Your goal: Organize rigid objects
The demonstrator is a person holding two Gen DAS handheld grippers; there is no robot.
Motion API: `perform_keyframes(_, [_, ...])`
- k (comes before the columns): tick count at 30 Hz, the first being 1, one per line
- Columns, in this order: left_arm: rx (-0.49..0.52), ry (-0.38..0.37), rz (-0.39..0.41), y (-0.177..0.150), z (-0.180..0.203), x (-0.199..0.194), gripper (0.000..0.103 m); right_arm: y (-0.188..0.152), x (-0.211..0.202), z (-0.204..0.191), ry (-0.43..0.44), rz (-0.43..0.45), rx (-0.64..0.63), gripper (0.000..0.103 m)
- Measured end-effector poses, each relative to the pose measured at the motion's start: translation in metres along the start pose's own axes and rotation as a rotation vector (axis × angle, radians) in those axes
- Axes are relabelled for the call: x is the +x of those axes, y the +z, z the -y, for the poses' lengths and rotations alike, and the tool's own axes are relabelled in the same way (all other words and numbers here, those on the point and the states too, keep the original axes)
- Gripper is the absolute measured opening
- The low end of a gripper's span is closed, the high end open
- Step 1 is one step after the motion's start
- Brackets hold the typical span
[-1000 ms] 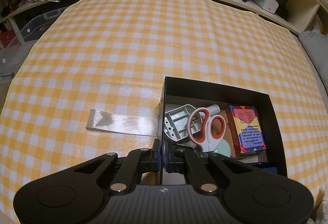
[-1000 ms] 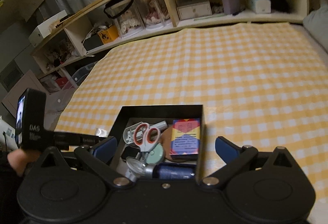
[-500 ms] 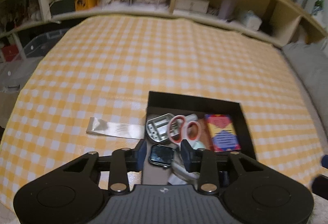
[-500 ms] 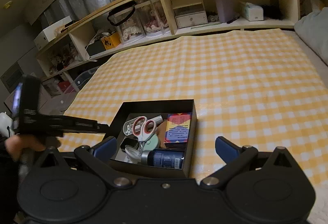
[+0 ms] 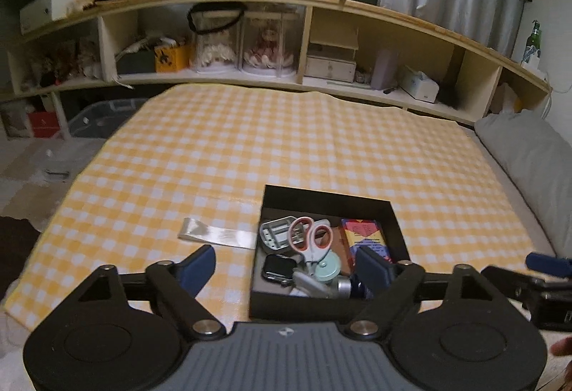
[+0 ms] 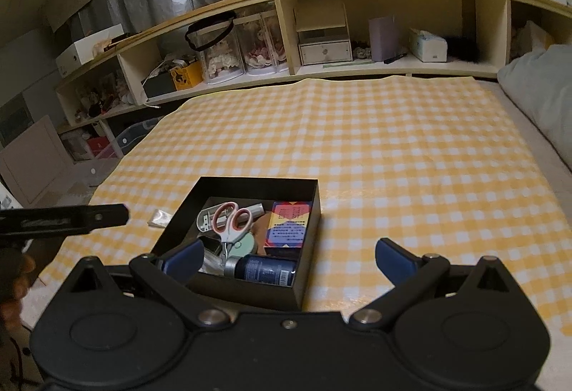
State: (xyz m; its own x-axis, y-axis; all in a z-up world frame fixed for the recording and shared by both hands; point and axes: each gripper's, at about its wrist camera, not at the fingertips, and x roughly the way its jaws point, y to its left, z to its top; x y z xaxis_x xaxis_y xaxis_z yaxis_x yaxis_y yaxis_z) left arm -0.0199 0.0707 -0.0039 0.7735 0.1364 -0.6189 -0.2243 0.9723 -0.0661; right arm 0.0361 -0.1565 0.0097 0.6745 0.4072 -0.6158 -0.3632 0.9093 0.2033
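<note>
sitting on the yellow checked cloth [image 5: 286, 148], the black box [image 5: 395, 223] holds all the rigid bits. left gripper [image 5: 286, 267] is spread wide, nothing in it, hovering above the box's near-left corner; right gripper [image 6: 289, 257] also wide open & empty, near the box's front edge.

handling, my guess: scissors [image 5: 309, 239] are stiff, light-ish, best taken across the blades or at the handle loops, plastic may slip. smartwatch [image 5: 277, 267] has a glass face, fragile, grip by the case sides. blue bottle [image 6: 264, 269] lies on its side, round so it'll roll, pinch across the body. colourful card box [image 6: 287, 224] is light, flat sides, easy grip on the long edges. grey plastic case [image 5: 277, 233] is rigid, partly under the scissors. mint round thing [image 5: 327, 264] is small, half hidden.

count: 1 box, 1 scissors, 1 watch, 1 bottle, 1 card box, 1 grey case, 1 mint disc, plus 1 clear film strip [image 5: 218, 235] on the cloth outside, touching the box's left wall. other bits in the box too hidden to tell.
</note>
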Motion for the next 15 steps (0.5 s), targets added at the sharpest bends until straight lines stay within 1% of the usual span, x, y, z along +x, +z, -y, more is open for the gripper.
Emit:
perform_keyframes(4, [0.039, 0.030, 0.043, -0.010, 0.006, -0.014, 0.092, -0.005, -0.007, -0.003, -0.016, 0.019, -0.025, 0.103])
perform_keyframes(8, [0.060, 0.046, 0.073, -0.019, 0.010, -0.025, 0.095, -0.011, -0.016, -0.006, -0.030, 0.043, -0.043, 0.103])
perform_keyframes(11, [0.083, 0.061, 0.095, -0.023, 0.014, -0.030, 0.099, -0.015, -0.023, -0.006, -0.041, 0.063, -0.047, 0.103])
perform_keyframes(15, [0.127, 0.071, 0.127, -0.029, 0.021, -0.038, 0.103, -0.020, -0.028, -0.006, -0.055, 0.077, -0.054, 0.103])
